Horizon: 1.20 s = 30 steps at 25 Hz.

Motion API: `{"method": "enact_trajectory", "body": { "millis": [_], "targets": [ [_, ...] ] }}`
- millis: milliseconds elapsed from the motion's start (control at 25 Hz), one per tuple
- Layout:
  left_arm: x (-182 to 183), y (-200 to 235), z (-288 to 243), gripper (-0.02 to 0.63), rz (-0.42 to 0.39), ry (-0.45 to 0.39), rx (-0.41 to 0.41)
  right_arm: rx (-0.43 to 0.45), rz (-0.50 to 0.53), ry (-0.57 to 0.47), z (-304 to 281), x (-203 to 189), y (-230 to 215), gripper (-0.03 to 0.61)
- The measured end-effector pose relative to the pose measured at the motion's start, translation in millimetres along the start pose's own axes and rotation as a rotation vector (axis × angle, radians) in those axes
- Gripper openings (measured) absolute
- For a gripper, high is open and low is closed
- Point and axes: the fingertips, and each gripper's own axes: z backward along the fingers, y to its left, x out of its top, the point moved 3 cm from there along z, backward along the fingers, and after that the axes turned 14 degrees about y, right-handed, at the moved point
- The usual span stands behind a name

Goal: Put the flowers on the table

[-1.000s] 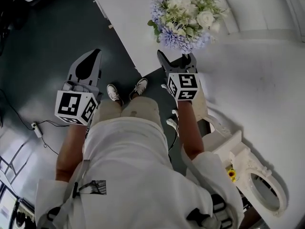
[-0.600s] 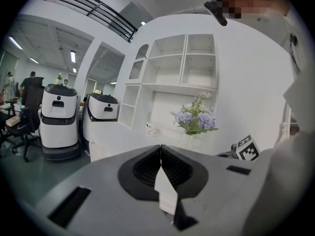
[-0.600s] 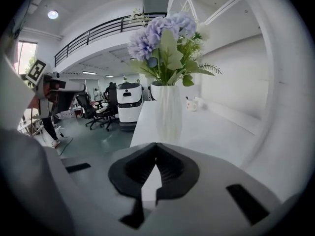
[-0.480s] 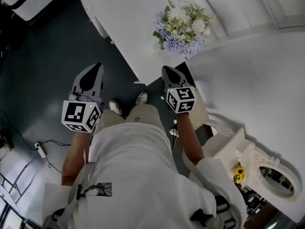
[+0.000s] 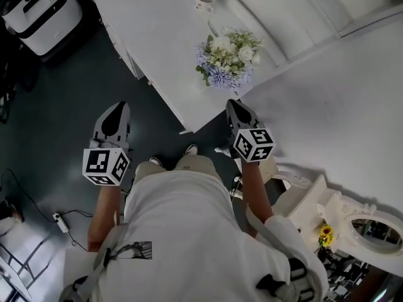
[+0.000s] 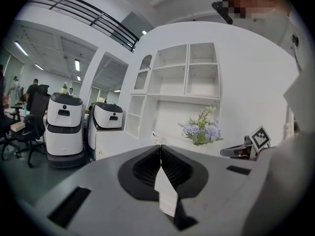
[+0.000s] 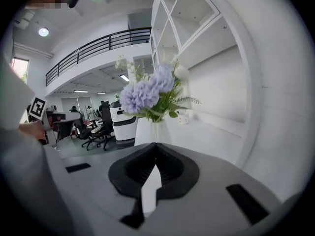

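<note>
already on the table (image 5: 157,36): flowers (image 5: 225,60), likely top-heavy, fragile; best hold low on the vase (image 7: 147,131). left gripper (image 5: 118,112), right gripper (image 5: 236,109) closed, empty.

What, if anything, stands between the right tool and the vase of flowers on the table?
Nothing visible does. The vase of flowers stands on the white table straight ahead of the right tool, whose jaws are shut and empty.

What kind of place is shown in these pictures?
Probably an open-plan office or robotics showroom: white service robots are parked beside the furniture, office chairs sit nearby, and a railed mezzanine runs overhead.
</note>
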Motion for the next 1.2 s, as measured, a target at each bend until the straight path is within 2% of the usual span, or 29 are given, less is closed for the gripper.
{"method": "enact_trajectory", "body": {
  "millis": [400,600,800,1000,1200],
  "targets": [
    [42,-5,-9,0.015,-0.017,-0.065,0.028,-0.088,0.054,-0.168,75,59,-31,0.009],
    [63,-7,-21,0.015,-0.031,-0.098,0.031,-0.147,0.126,-0.206,97,79,-39,0.009],
    [82,-18,-24,0.015,-0.053,-0.128,0.018,-0.163,0.139,-0.257,117,93,-47,0.009],
    [98,-22,-20,0.015,-0.083,-0.160,0.054,-0.159,0.111,-0.328,139,106,-55,0.009],
    [109,-19,-12,0.015,-0.097,-0.187,0.101,-0.182,0.151,-0.375,154,126,-56,0.010]
  ]
}}
